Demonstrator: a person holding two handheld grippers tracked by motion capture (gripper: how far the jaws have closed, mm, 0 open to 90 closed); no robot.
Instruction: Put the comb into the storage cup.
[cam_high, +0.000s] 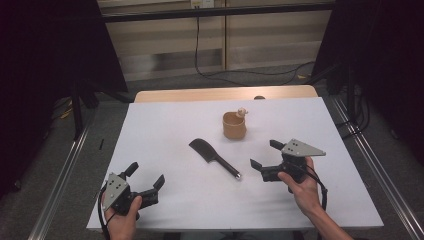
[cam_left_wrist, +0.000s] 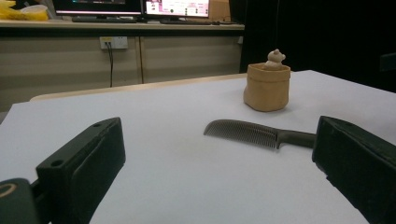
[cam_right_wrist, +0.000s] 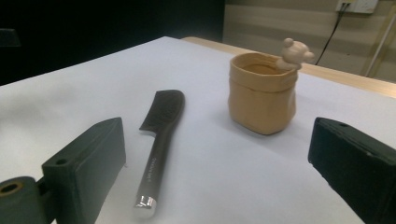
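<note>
Lying flat: slim toothed comb (cam_high: 214, 157)

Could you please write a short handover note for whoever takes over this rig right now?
Left hand-held gripper: open, holding nothing, near the table's front left corner.
Right hand-held gripper: open, holding nothing, to the right of the comb's handle end.
Comb: flat on the white table, mid-table, untouched.
Tan cup with a small bear figure on its rim: upright behind the comb.
Done: nothing grasped yet.
Left: probably pick up the comb; the right gripper is nearer.
</note>
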